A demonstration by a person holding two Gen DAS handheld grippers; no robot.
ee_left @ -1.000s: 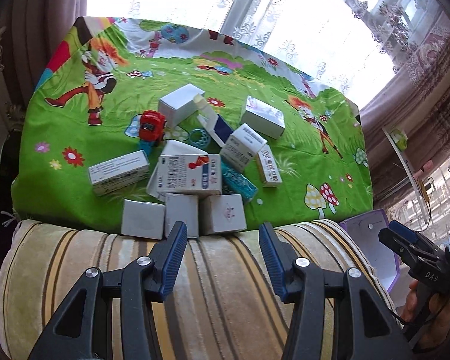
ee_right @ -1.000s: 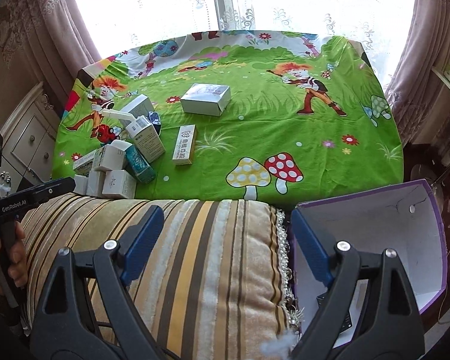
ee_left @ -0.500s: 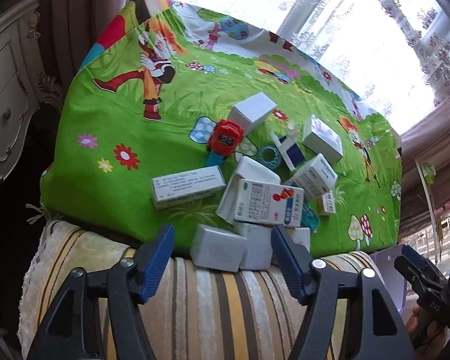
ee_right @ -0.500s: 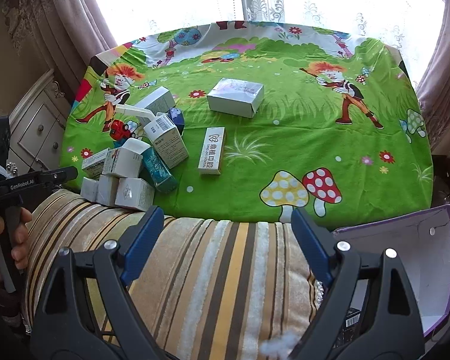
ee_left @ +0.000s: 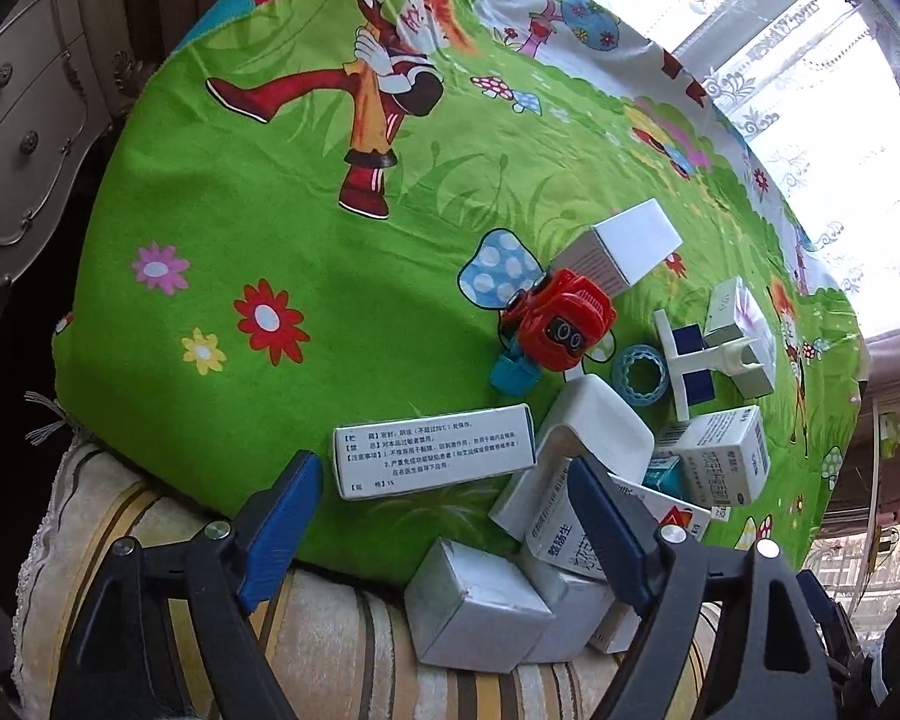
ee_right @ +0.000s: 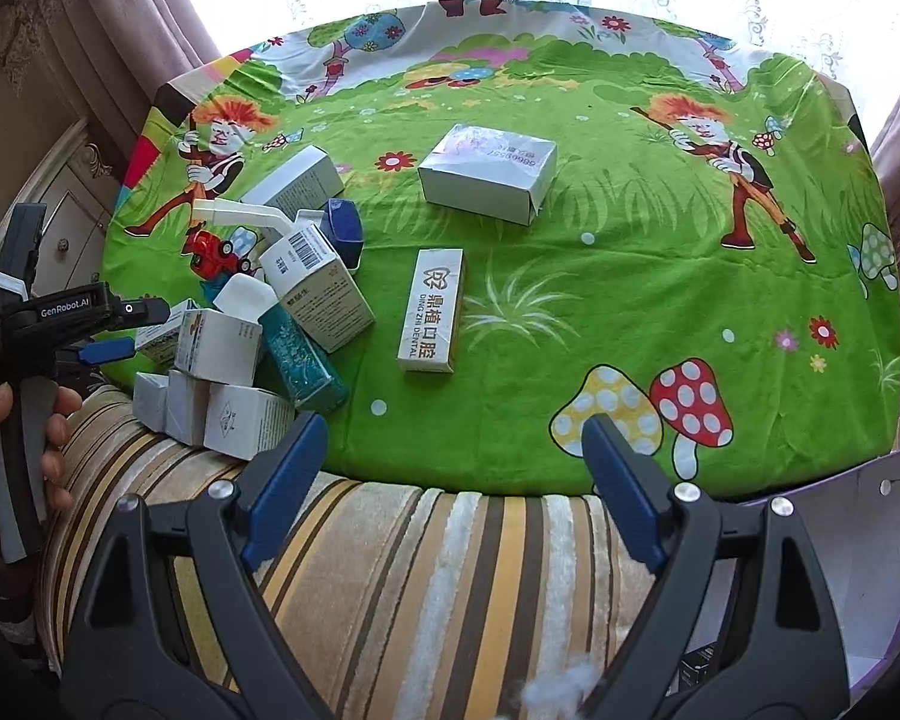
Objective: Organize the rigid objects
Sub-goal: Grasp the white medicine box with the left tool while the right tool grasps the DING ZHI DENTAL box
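The heap of small boxes [ee_left: 576, 516] lies just ahead of the left hand-held gripper [ee_left: 444, 525], whose jaws have just been opening and stand wide, with nothing clamped; a long white box [ee_left: 435, 459] lies just beyond its tips. The right hand-held gripper [ee_right: 453, 483] is also wide and empty. A careless reach could, I judge, knock the boxes at the green cloth [ee_left: 258, 192] edge (three overhang the striped cushion [ee_left: 306, 630]) off. The purple bin [ee_right: 858, 546] beside the right gripper is cut off.
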